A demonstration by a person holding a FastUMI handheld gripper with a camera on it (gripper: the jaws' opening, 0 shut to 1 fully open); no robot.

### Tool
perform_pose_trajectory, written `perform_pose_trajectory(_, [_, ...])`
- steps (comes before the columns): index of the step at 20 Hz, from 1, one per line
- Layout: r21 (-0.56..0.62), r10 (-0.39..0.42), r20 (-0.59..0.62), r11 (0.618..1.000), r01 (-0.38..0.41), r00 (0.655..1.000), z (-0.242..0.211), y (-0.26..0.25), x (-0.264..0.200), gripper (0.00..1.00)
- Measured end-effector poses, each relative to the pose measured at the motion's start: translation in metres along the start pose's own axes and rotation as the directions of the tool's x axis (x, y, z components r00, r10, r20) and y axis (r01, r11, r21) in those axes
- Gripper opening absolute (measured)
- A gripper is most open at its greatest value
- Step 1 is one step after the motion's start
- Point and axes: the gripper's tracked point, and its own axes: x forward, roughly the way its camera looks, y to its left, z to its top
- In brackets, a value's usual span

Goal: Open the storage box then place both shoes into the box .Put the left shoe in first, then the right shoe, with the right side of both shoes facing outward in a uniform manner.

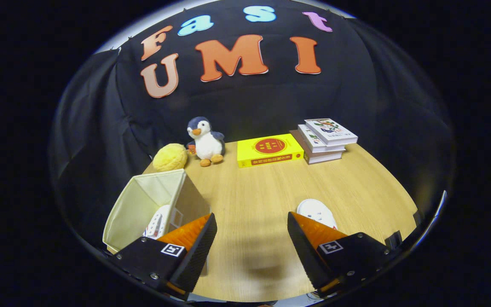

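A cream fabric storage box (pixel 141 200) stands open on the wooden table (pixel 267 192), just ahead of my left finger (pixel 194 251). One white shoe (pixel 157 222) lies inside it, partly hidden by that finger. The other white shoe (pixel 316 212) lies on the table just beyond my right finger (pixel 309 251), which covers its near end. My gripper (pixel 252 256) hovers above the table's near part, open, with only bare wood between its fingers.
Along the table's far edge sit a yellow plush ball (pixel 170 157), a penguin toy (pixel 205 141), a yellow book (pixel 269 150) and a stack of books (pixel 325 140). Black cloth walls close in the table behind and on both sides.
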Motion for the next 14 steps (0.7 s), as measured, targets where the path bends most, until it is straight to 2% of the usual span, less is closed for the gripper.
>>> perform_pose_trajectory(7, [-0.002, -0.165, -0.064, 0.986, 0.165, 0.984, -0.039, -0.114, 0.013, 0.99])
perform_pose_trajectory(14, [0.002, -0.207, -0.158, 0.978, 0.21, 0.965, -0.078, -0.164, 0.028, 0.99])
